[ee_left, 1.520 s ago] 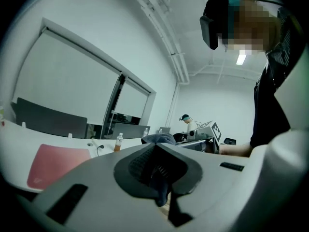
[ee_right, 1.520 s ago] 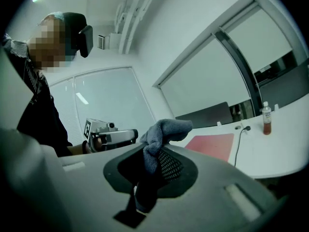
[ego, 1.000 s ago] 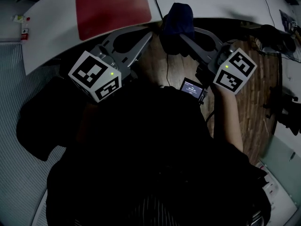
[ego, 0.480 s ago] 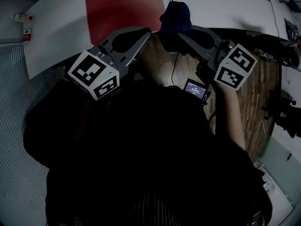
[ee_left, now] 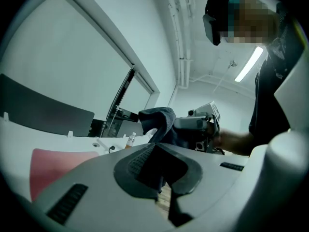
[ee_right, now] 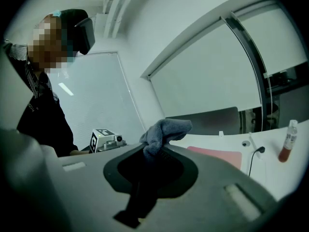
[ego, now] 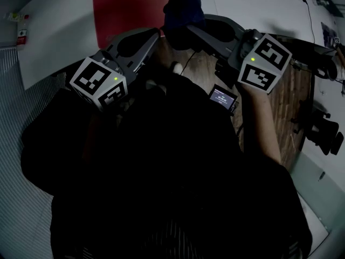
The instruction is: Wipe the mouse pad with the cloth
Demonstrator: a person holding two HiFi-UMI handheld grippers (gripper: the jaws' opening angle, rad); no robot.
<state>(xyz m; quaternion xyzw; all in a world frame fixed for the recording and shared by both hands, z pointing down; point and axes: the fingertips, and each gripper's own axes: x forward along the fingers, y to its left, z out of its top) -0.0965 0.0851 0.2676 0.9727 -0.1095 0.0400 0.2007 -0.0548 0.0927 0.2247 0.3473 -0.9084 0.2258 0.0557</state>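
A wooden floor [ego: 205, 74] is showing beneath the person's arms, and a curved white desk [ego: 59, 42] is running along beyond it. Nearest, the left gripper [ego: 154, 34] is hovering at the desk's edge, its jaws pressing together on nothing. Just beside it, the right gripper [ego: 188, 28] is clenching its jaws on a crumpled dark blue cloth [ego: 183, 7], which is bunching up out of the tips, lifted clear of the desk. Beyond both, the flat red rectangular mouse pad [ego: 124, 7] is lying on the desk, left of the cloth and apart from it. Farther back, a small bottle with reddish-brown contents [ee_right: 287, 141] is standing upright.
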